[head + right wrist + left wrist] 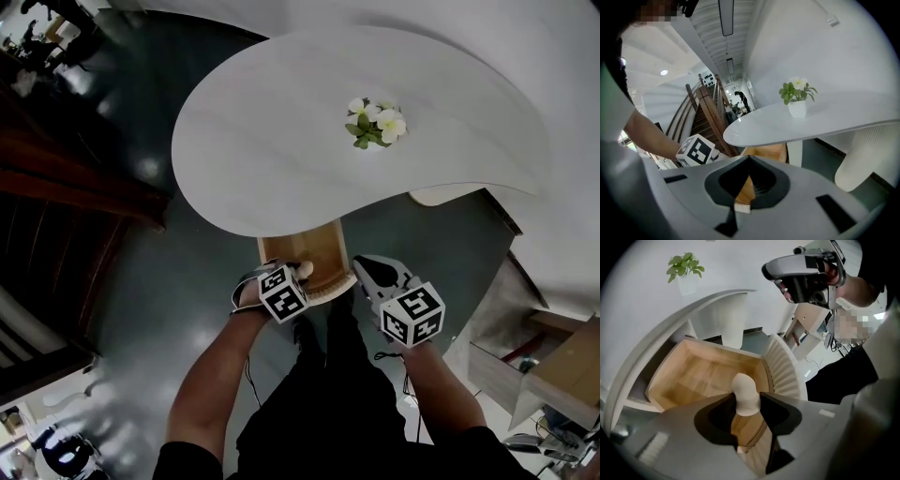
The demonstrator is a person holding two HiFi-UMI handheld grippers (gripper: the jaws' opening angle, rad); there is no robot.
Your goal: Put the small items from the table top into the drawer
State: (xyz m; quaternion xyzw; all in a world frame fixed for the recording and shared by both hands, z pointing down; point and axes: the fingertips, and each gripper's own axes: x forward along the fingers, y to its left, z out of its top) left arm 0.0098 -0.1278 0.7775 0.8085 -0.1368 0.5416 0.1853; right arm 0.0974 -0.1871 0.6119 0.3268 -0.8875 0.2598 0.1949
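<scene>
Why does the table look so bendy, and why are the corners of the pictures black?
Left gripper view: the wide lens bends the table and darkens the corners. Right gripper view: same bending. Head view: bright glare spots on the dark floor.

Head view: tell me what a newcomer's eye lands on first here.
The curved white table fills the upper middle, with a small potted plant with white flowers standing right of its centre. Below the table's near edge a wooden drawer stands pulled open. The left gripper holds a small cream object above the drawer's front end.
</scene>
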